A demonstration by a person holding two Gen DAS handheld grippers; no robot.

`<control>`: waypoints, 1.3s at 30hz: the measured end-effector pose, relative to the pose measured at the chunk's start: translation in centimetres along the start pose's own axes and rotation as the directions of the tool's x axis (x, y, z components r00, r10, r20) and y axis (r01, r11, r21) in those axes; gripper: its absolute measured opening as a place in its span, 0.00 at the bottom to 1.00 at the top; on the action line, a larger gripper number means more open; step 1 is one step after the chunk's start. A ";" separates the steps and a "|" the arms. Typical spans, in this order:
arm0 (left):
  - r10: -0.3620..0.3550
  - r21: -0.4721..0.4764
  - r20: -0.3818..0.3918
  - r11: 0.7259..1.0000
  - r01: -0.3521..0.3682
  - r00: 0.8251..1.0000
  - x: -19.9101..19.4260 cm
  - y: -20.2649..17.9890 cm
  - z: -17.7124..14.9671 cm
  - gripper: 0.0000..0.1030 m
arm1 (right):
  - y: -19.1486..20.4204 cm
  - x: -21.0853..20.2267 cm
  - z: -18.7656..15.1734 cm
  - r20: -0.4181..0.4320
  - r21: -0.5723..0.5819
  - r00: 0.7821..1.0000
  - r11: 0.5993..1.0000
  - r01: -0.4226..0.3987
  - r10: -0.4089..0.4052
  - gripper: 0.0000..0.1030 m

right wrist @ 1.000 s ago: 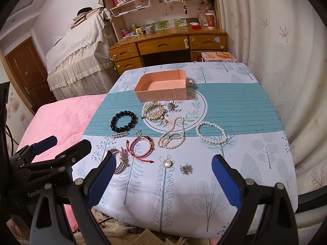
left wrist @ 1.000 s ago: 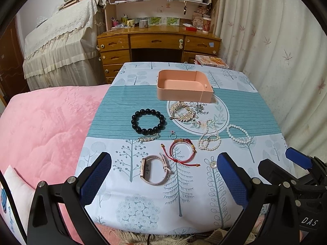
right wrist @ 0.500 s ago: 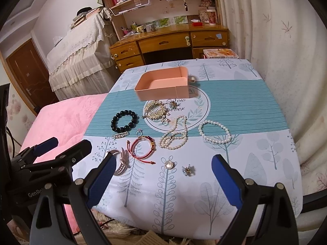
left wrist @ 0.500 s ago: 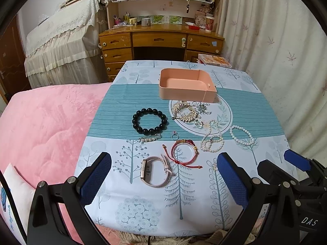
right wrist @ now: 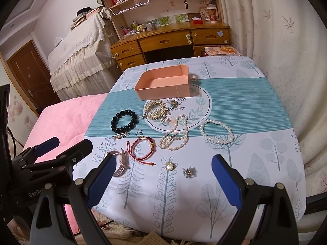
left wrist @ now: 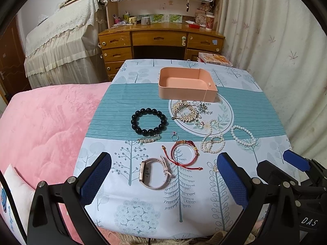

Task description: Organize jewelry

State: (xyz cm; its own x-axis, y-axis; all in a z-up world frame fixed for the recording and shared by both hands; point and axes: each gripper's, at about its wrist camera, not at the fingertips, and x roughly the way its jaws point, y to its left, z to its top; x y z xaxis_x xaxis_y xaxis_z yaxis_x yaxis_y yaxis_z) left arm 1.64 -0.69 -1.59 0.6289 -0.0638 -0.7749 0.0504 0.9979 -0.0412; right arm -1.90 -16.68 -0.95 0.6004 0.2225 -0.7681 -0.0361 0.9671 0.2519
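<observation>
An empty pink tray [left wrist: 187,85] [right wrist: 163,84] stands at the far middle of the table. In front of it lie a black bead bracelet [left wrist: 148,120] [right wrist: 123,120], a gold hair comb [left wrist: 184,113] [right wrist: 155,110], a pearl necklace [left wrist: 212,140] [right wrist: 175,135], a pearl bracelet [left wrist: 243,135] [right wrist: 216,131], a red cord bracelet [left wrist: 184,153] [right wrist: 143,148], a pink watch [left wrist: 155,172] [right wrist: 121,163], a ring [left wrist: 174,136] and two brooches [right wrist: 170,166] [right wrist: 189,172]. My left gripper [left wrist: 163,181] is open above the near edge. My right gripper [right wrist: 163,180] is open beside it.
The table carries a tree-print cloth [left wrist: 143,210]. A pink bed [left wrist: 40,122] adjoins its left side. A wooden desk [left wrist: 161,38] stands behind, a curtain [left wrist: 276,40] hangs on the right. A pearl bar pin [left wrist: 149,139] lies near the black bracelet.
Both grippers have risen and drawn back slightly, so the table looks a little lower in both views. Nothing on the table has moved.
</observation>
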 end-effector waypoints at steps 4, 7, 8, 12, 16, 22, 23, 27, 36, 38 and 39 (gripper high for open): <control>-0.002 -0.002 -0.013 1.000 0.002 1.000 0.5 -0.1 0.0 0.99 | -0.2 0.5 0.0 -0.010 -0.003 1.000 1.000 -0.003 0.003 0.92; -0.010 -0.003 -0.023 1.000 0.010 1.000 0.8 0.0 0.1 0.99 | -0.2 0.9 0.1 -0.017 -0.007 1.000 1.000 -0.015 0.014 0.92; -0.016 -0.001 -0.025 1.000 0.016 1.000 0.8 0.0 0.1 0.99 | -0.2 1.0 0.2 -0.019 -0.011 1.000 1.000 -0.017 0.017 0.88; -0.010 -0.008 -0.004 1.000 0.010 1.000 0.6 0.4 0.7 0.99 | -0.2 1.6 0.4 -0.047 -0.015 0.998 0.999 -0.035 0.034 0.81; 0.015 -0.006 0.023 1.000 -0.015 1.000 0.6 0.6 1.2 0.99 | -0.2 1.8 0.6 -0.054 -0.018 0.998 0.999 -0.043 0.042 0.75; -0.074 0.025 -0.020 0.997 0.075 0.997 1.1 1.1 2.5 0.99 | -0.3 2.0 1.9 -0.043 -0.041 0.998 0.998 -0.038 0.036 0.74; -0.089 0.028 -0.041 0.996 0.090 0.995 1.2 1.5 3.1 0.99 | -0.3 2.2 2.2 -0.042 -0.048 0.999 0.998 -0.036 0.034 0.74; -0.127 0.016 -0.067 0.992 0.128 0.990 1.7 3.2 5.0 0.99 | -0.6 2.6 4.3 -0.046 -0.060 0.998 0.997 -0.041 0.039 0.71; -0.010 -0.016 -0.102 1.000 0.008 0.995 6.7 7.0 9.0 0.99 | -1.5 7.8 11.2 -0.105 0.008 0.992 0.998 -0.067 0.068 0.65; -0.015 -0.048 -0.148 0.999 0.008 0.989 9.0 7.9 9.1 0.99 | -2.0 10.9 12.3 -0.159 0.047 0.984 0.997 -0.068 0.074 0.55; -0.016 -0.072 -0.178 0.997 0.004 0.984 10.4 8.4 9.1 0.99 | -2.2 12.5 12.6 -0.190 0.064 0.979 0.996 -0.060 0.071 0.52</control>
State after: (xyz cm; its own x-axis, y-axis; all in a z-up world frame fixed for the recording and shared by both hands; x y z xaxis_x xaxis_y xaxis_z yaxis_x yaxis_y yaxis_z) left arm 15.64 6.95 -4.27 0.4795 -0.0768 -0.8742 -0.0030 0.9960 -0.0891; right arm 15.78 -17.60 -3.65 0.4340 0.3102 -0.8458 -0.0209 0.9421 0.3348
